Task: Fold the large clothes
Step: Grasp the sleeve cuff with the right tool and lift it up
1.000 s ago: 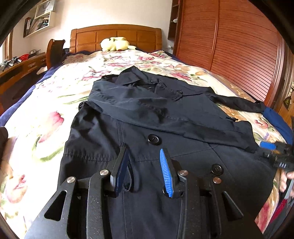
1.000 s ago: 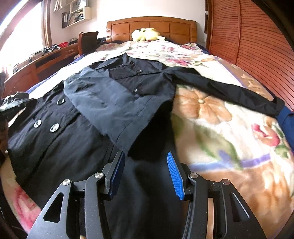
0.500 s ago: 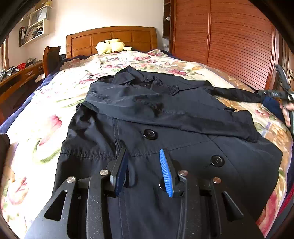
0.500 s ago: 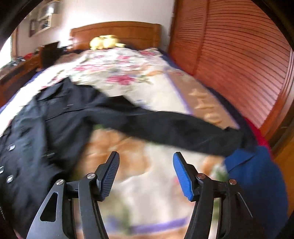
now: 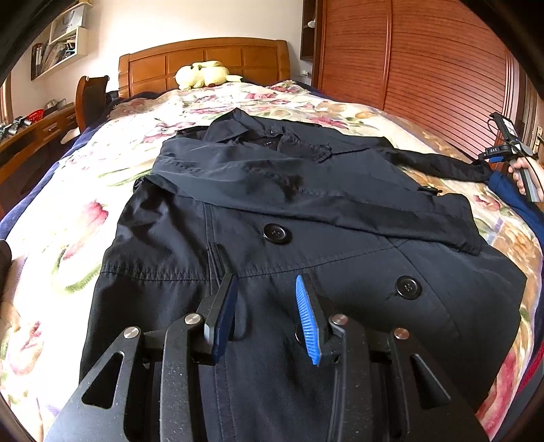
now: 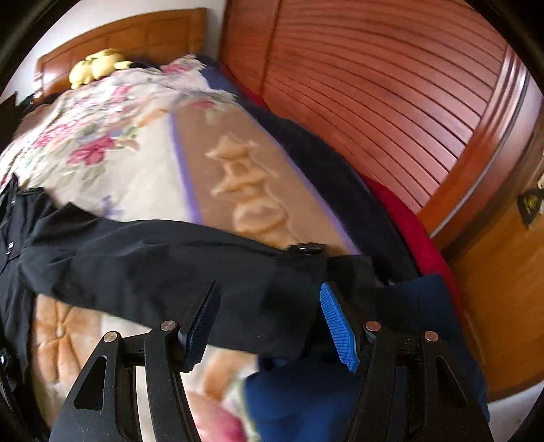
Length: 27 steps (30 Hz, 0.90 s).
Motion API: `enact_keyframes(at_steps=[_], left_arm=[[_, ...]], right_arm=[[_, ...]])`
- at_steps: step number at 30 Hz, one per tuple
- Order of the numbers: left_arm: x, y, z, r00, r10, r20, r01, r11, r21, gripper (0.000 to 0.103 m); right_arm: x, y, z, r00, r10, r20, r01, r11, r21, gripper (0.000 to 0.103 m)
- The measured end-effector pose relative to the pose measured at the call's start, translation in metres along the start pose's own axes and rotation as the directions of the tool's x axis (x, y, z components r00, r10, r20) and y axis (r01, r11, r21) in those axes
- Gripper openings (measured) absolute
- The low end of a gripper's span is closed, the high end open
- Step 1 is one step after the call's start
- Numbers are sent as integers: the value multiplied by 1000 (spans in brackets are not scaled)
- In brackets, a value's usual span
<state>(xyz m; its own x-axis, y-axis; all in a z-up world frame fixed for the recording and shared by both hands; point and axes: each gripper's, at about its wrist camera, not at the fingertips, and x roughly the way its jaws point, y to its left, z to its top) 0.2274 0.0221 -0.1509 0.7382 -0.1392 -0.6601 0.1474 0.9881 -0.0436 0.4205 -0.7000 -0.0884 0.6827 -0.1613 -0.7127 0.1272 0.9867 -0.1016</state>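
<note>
While R tongs (image 6: 270, 316) straddle coat sleeve (image 6: 163, 261).

The right gripper (image 6: 270, 323), black with blue ribbed pads, hangs with its jaws spread wide over the cuff end of a black fabric coat sleeve (image 6: 163, 268). The sleeve stretches from the left across the floral bedspread (image 6: 136, 136) to a dark blue cloth (image 6: 425, 306) at the bed's right edge. A red strip (image 6: 408, 224) runs beside the slatted wooden wardrobe doors (image 6: 374, 85). A yellow plush toy (image 6: 95, 66) sits far off against the wooden headboard (image 6: 136, 30).
</note>
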Motion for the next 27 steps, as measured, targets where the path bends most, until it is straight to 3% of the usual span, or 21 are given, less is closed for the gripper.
enact_keyframes(at_steps=[6, 7, 8, 10, 12, 17, 20, 27], left_arm=[[2, 1, 0, 1000, -6, -7, 6, 1000, -3, 37], [2, 2, 0, 1000, -7, -7, 7, 1000, -6, 37], [2, 2, 0, 1000, -8, -7, 8, 1000, -8, 37], [1, 3, -1, 1000, -8, -5, 8, 1000, -12, 37], [0, 3, -1, 1000, -9, -2, 9, 1000, -12, 37], [-4, 4, -1, 1000, -13, 8, 14, 1000, -15, 37], [-9, 5, 0, 1000, -24, 19, 25, 1000, -18, 37], [-22, 8, 2, 998, -46, 36, 46, 999, -4, 37]], right_arm=[[28, -9, 2, 996, -16, -87, 19, 999, 35, 63], [28, -6, 0, 996, -27, -90, 29, 999, 18, 56], [31, -1, -1, 995, -38, -94, 37, 999, -10, 33], [33, 9, -3, 992, -59, -114, 51, 996, -71, 13], [29, 19, -3, 991, -74, -109, 61, 991, -117, 11], [-30, 42, 13, 999, -31, 18, 33, 988, -153, 9], [-82, 65, 25, 993, 10, 119, 14, 980, -200, 8], [-199, 146, 38, 938, 110, 329, 17, 933, -360, 7]])
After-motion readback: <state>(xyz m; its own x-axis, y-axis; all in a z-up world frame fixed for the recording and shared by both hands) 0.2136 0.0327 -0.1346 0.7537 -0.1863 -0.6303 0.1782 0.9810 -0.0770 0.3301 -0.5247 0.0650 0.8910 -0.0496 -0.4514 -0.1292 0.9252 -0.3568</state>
